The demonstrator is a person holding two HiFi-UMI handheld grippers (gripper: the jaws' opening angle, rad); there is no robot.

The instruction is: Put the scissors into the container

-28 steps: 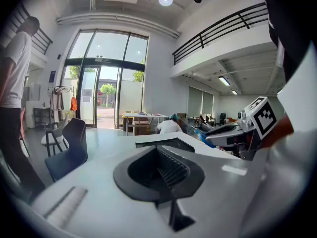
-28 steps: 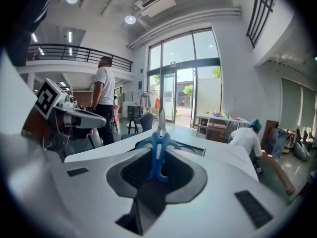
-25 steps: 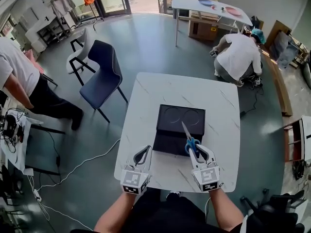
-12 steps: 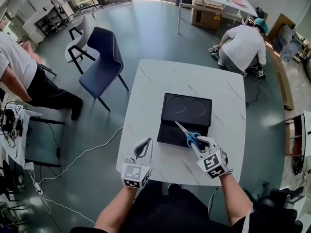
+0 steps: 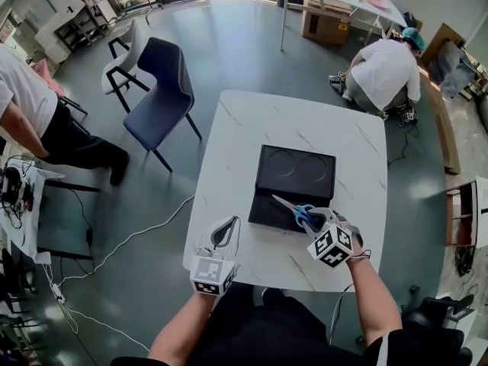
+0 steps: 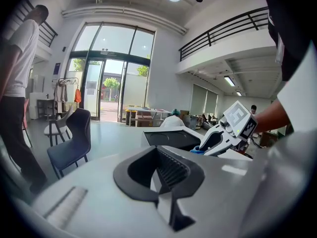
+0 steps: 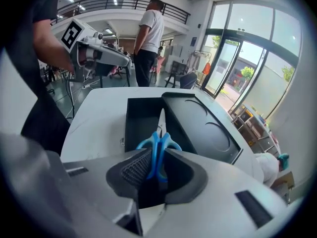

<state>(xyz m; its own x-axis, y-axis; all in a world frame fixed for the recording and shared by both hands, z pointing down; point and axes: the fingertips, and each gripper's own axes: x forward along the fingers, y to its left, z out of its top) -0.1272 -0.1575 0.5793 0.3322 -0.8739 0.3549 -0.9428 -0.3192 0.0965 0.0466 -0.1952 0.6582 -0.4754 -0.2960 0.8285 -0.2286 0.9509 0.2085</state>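
Note:
My right gripper (image 5: 311, 218) is shut on the blue handles of the scissors (image 5: 296, 210). Their blade points left and away over the open black container (image 5: 263, 213), whose lid (image 5: 296, 171) lies flat behind it. In the right gripper view the scissors (image 7: 158, 142) stand on edge between the jaws, tip over the container's (image 7: 140, 125) inside. My left gripper (image 5: 223, 235) is shut on nothing near the table's front left edge. From the left gripper view, the right gripper (image 6: 224, 136) shows beside the container (image 6: 171, 138).
The white marble table (image 5: 244, 128) carries only the container. A dark blue chair (image 5: 158, 97) stands off its far left corner. One person (image 5: 383, 71) crouches on the floor beyond the table; another (image 5: 23, 109) stands at the left. Cables (image 5: 130, 254) run over the floor.
My right gripper has swung the scissors' blade from pointing away to pointing left over the container's open part, and has dropped a little lower. The left gripper has hardly moved.

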